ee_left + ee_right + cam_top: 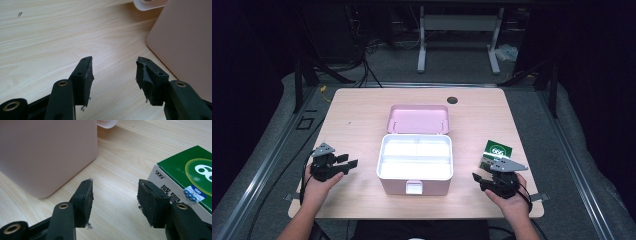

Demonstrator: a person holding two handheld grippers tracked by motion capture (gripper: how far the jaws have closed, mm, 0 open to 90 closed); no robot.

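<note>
My left gripper rests low over the table at its left side, in my left hand, jaws apart with nothing between them. In the left gripper view its gap shows bare wood, and the pink wall of the box stands just off the right jaw, not touching.

The box sits mid-table, open, its lid lying back behind it, its white tray divided into compartments.

Right of the box lies a green carton, flat on the table. My right gripper sits just in front of it in my right hand, jaws apart and holding nothing. In the right gripper view the carton lies close beside the right jaw; I cannot tell whether they touch.
</note>
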